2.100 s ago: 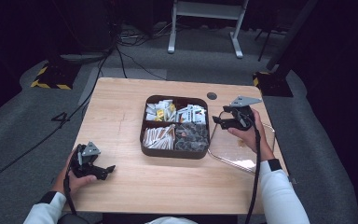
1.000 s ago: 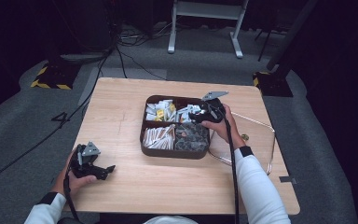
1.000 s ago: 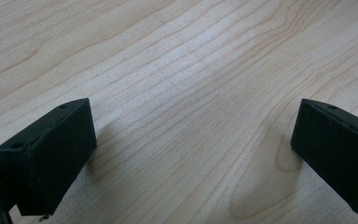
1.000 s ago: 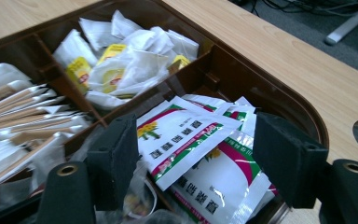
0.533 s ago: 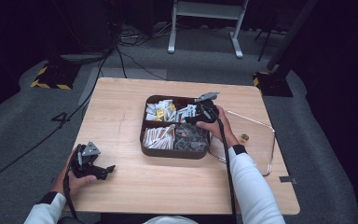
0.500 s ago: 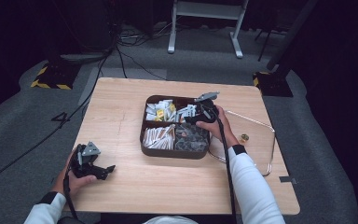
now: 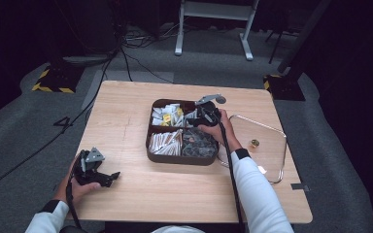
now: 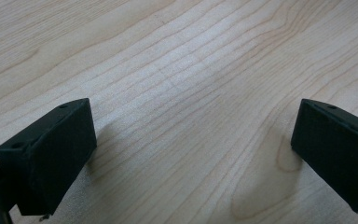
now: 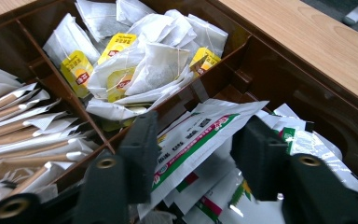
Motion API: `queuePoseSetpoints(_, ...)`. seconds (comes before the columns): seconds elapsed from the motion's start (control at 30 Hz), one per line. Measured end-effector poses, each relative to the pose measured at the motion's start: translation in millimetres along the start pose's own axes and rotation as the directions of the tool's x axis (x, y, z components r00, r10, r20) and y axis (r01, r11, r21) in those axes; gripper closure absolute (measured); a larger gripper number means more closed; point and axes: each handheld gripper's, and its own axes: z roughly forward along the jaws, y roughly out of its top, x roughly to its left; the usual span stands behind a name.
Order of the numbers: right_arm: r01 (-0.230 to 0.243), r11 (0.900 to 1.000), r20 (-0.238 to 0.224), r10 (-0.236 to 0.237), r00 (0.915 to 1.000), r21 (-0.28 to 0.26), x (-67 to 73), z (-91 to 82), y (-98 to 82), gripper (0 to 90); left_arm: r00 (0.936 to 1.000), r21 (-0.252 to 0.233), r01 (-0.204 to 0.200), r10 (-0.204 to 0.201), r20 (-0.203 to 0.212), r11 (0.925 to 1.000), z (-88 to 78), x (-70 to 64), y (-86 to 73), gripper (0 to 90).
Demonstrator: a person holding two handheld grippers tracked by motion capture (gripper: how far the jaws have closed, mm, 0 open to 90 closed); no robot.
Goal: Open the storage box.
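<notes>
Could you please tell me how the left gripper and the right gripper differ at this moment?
The left gripper rests low on bare table, jaws wide apart with nothing between them; the right gripper reaches into the brown tray, its jaws just closing around a white sachet. Both are black and hand-held.

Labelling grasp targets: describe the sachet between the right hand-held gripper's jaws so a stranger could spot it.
Start at the brown divided tray on the wooden table. In its far right compartment, beside the tea bags, lies a heap of printed sachets. The target sachet lies on top: white, long, with a green and red stripe.
</notes>
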Motion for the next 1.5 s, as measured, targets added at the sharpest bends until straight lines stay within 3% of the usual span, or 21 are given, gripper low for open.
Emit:
queuePoseSetpoints(0.07,-0.008,1.0,0.003,0.008,1.0,0.01,1.6,2.6,1.4,64.1,1.0,0.0,-0.004,0.004,-0.001,1.0,-0.1,0.3,0.1,0.3)
queuePoseSetpoints(0.1,-0.01,1.0,0.018,0.01,0.9998,0.012,1.8,3.7,2.2,71.9,1.0,0.0,-0.003,0.003,-0.001,1.0,-0.1,0.2,0.1,0.2)
queuePoseSetpoints(0.23,-0.002,1.0,0.011,0.002,0.9999,-0.001,2.8,3.0,2.8,79.3,1.0,0.0,-0.004,0.004,-0.001,1.0,-0.1,0.2,0.1,0.3)
queuePoseSetpoints(0.3,0.022,0.999,0.002,-0.022,0.9997,-0.042,6.0,-1.7,2.4,88.6,1.0,0.0,-0.004,0.004,-0.002,1.0,-0.1,0.1,0.0,0.3)
queuePoseSetpoints(0.43,0.055,0.995,0.01,-0.054,0.9985,-0.082,8.4,-11.0,3.8,90.0,1.0,0.0,-0.003,0.003,-0.003,1.0,-0.2,0.0,0.0,0.3)
queuePoseSetpoints(0.87,0.057,0.989,-0.016,-0.06,0.9981,-0.139,7.5,-30.6,6.7,90.0,1.0,0.0,-0.003,0.003,-0.002,1.0,-0.2,0.1,0.0,0.3)
queuePoseSetpoints(1.07,0.091,0.983,-0.027,-0.097,0.9949,-0.16,17.1,-38.3,14.7,90.0,1.0,0.0,0.001,-0.001,-0.001,1.0,-0.1,-0.1,0.0,0.3)
queuePoseSetpoints(1.33,0.094,0.979,-0.033,-0.102,0.9943,-0.179,18.1,-46.1,17.4,90.0,1.0,0.0,-0.002,0.002,-0.002,1.0,-0.1,0.1,0.0,0.3)
queuePoseSetpoints(1.5,0.093,0.972,-0.028,-0.101,0.9945,-0.216,19.8,-60.7,16.6,90.0,1.0,0.0,-0.003,0.003,-0.003,1.0,-0.2,0.0,0.0,0.3)
